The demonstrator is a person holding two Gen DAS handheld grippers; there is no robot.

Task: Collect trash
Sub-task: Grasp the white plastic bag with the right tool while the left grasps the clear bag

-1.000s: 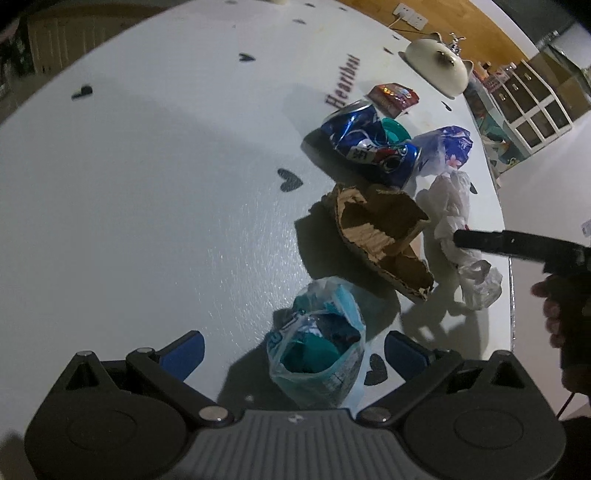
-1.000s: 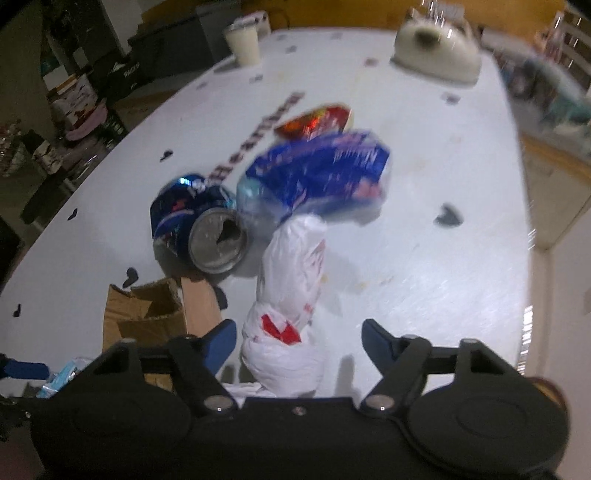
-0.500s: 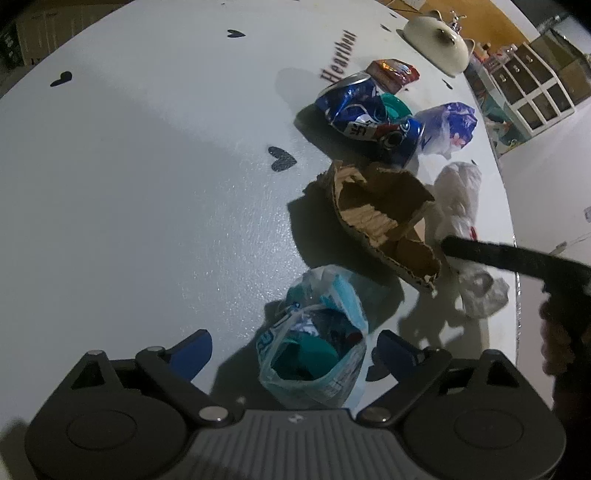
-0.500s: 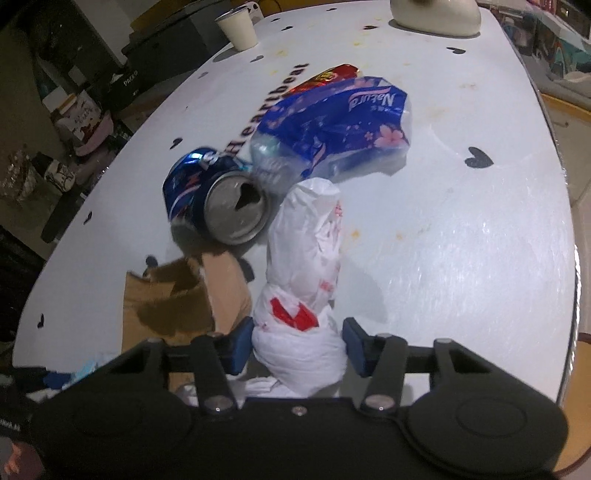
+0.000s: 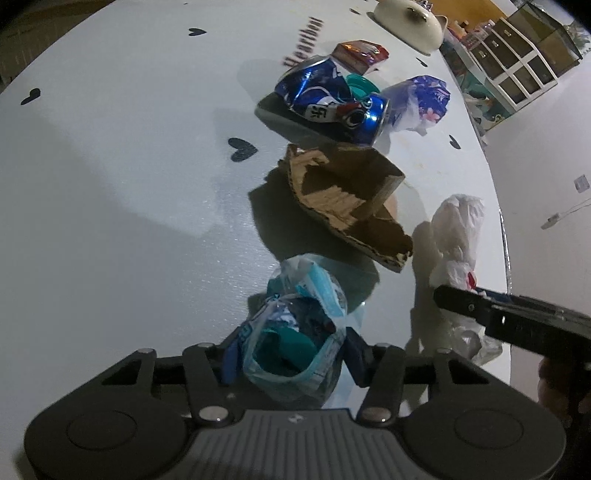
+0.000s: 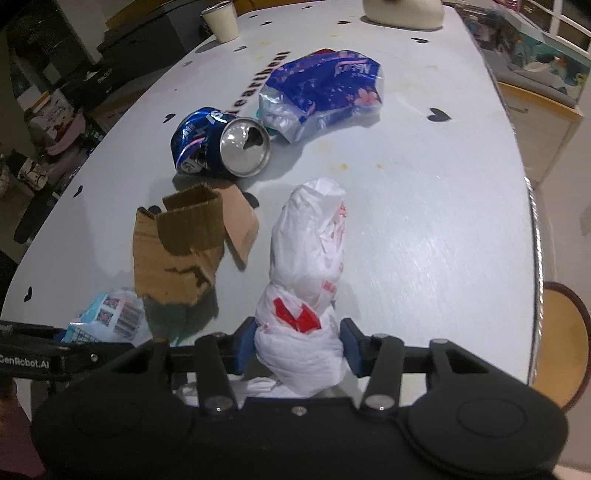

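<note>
Left gripper (image 5: 291,360) pinches the crumpled light-blue plastic bag (image 5: 295,332) at bottom centre, right gripper (image 6: 297,345) the knotted white plastic bag (image 6: 306,280) likewise; thin film may slip on lifting.

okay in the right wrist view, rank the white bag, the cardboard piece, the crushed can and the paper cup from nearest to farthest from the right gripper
1. White bag: between the right gripper's fingers.
2. Cardboard piece: just ahead, to the left.
3. Crushed can: farther ahead, left of centre.
4. Paper cup: at the table's far edge, upper left.
</note>
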